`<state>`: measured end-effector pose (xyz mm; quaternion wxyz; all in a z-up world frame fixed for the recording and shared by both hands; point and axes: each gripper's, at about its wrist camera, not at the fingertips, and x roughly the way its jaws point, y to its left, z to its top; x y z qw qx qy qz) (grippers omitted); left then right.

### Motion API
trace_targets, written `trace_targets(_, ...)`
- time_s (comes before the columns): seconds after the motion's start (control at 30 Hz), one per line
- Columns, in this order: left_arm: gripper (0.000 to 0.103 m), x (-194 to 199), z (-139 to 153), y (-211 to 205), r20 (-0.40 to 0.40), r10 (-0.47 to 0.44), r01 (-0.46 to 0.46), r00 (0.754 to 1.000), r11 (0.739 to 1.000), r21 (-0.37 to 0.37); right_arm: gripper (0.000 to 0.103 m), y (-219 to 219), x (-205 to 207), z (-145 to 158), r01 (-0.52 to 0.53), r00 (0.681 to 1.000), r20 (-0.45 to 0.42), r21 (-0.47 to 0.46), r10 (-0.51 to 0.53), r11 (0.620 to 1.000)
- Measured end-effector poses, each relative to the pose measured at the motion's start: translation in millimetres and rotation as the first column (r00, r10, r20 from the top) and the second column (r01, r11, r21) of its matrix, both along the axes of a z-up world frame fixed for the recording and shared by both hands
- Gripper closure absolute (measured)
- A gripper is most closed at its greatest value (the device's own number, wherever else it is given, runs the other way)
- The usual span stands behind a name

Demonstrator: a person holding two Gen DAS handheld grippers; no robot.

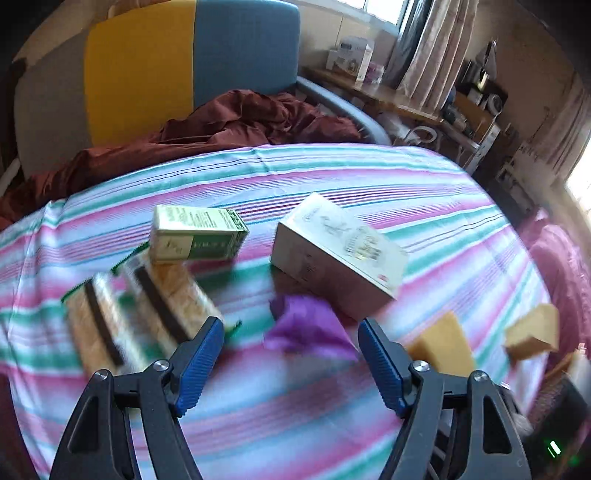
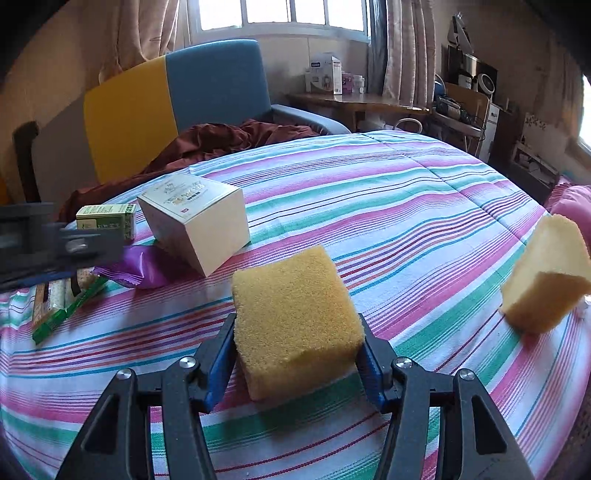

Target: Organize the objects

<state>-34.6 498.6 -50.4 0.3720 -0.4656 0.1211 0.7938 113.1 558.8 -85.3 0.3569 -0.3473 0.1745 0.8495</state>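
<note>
Striped bedding (image 2: 369, 192) in pink, teal, white and blue covers the bed that carries everything, quilted with a seam running toward its far edge. At that far edge a rumpled maroon cloth (image 2: 229, 136) lies bunched against a headboard panel (image 2: 177, 99) in yellow and blue. Beyond stand a window (image 2: 284, 14) with pale curtains, a wooden desk (image 2: 354, 99) bearing cartons, and cluttered shelving along the right wall.

The right gripper (image 2: 295, 354) is clamped on a yellow sponge block (image 2: 295, 314), its blue pads pressing both sides, near the bed's near edge. A second sponge (image 2: 546, 273) sits tilted toward the right edge, well apart from the first.

Toward the left side of the bed lies a cream box (image 2: 199, 221), with a small green carton (image 2: 107, 219) just beyond it to the left. A purple wrapper (image 2: 144, 266) touches the cream box's near side. Two snack packs in green-edged wrappers (image 1: 140, 310) lie side by side near the left edge, just nearer than the green carton.

The left gripper (image 1: 291, 354) hangs over this cluster with its jaws spread wide and nothing between them; the purple wrapper shows in the gap below, blurred. In the right wrist view that gripper appears as a dark shape at the left border.
</note>
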Motion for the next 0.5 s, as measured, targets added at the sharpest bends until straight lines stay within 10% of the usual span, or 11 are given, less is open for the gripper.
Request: trace_targets(0.5, 0.033, 18.9, -10.4, -46.8, -0.05, -0.016, 0.021, 0.999, 0.995, 0.093, 0.044, -1.0, 1.7, 0.3, 0.002, 1.0, -0.013, -0.003, -0.002, 1.0)
